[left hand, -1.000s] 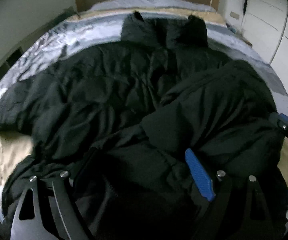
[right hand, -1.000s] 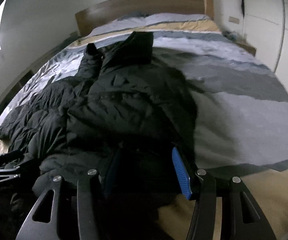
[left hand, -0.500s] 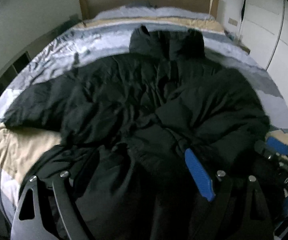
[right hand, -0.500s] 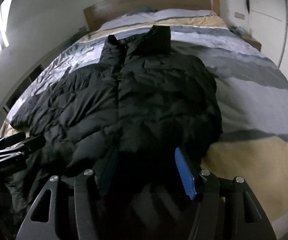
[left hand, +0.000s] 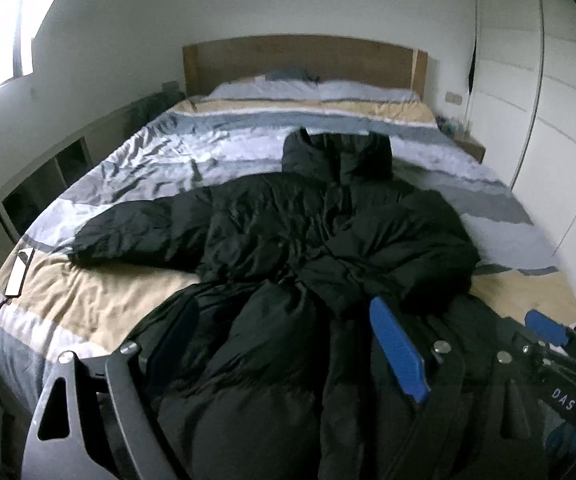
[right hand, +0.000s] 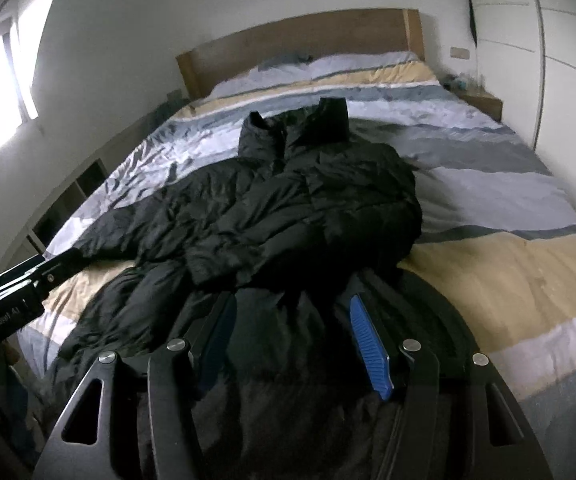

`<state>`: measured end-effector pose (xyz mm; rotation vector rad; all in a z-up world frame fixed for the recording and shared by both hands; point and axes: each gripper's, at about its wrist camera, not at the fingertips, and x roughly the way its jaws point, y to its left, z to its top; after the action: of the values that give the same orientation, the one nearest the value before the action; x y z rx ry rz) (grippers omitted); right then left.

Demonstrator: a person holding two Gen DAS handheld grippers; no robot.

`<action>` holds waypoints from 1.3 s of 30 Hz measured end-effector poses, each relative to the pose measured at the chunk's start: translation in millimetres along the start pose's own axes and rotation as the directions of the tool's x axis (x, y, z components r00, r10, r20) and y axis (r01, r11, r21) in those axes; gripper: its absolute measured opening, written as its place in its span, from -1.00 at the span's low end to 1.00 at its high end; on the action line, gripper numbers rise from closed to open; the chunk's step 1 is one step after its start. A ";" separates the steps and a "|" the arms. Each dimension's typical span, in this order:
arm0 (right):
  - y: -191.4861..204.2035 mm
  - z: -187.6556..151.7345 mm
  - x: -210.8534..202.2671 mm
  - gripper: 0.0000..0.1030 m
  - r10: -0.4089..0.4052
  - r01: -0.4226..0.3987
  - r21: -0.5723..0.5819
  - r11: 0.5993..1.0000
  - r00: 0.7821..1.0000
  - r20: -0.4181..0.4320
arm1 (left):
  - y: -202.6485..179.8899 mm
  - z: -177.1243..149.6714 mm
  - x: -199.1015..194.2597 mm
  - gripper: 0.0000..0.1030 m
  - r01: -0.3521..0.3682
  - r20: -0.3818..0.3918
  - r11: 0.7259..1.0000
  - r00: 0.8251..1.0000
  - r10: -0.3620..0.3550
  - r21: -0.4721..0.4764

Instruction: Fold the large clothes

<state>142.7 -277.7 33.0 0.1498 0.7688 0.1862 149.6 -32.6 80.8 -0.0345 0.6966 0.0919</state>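
Viewing along the left gripper, I see the black padded jacket spread over the striped bed, front side up. Its collar points to 12 o'clock, toward the wooden headboard. One sleeve extends to 9 o'clock across the cover. The opposite side of the garment is folded in over the body at 2 o'clock. The hem end comes off the foot of the bed toward 6 o'clock and bulks between the left fingers, which stand wide apart and are clamped on that thick fabric. In the right wrist view, the right gripper sits at the same hem, at 3 o'clock from the left unit. Its fingers are about half spread and have just been opening. Jacket fabric fills the gap between them, but I cannot tell whether the pads press on it. A flat white object lies at the bed edge at 9 o'clock. A white wardrobe stands at 3 o'clock, with a small nightstand at 1 o'clock beside the bed.
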 end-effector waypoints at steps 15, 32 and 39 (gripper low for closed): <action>25.2 -20.1 -78.0 0.20 -0.031 0.029 0.022 0.999 0.995 0.091 | 41.7 -22.8 -99.7 0.70 0.024 0.135 0.999 0.991 -0.018 -0.037; 37.7 -30.8 -119.7 0.43 -0.033 0.033 0.003 0.999 0.985 0.167 | 52.7 -31.4 -146.1 0.70 0.015 0.221 0.999 0.975 -0.004 -0.045; 37.7 -31.4 -119.4 0.50 -0.062 0.062 0.009 0.998 0.983 0.173 | 61.4 -33.5 -135.9 0.70 0.011 0.216 0.997 0.976 0.006 -0.075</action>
<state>32.5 -265.3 98.9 0.1430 0.5998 0.1113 18.6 16.6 142.4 -0.0968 0.4749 0.1177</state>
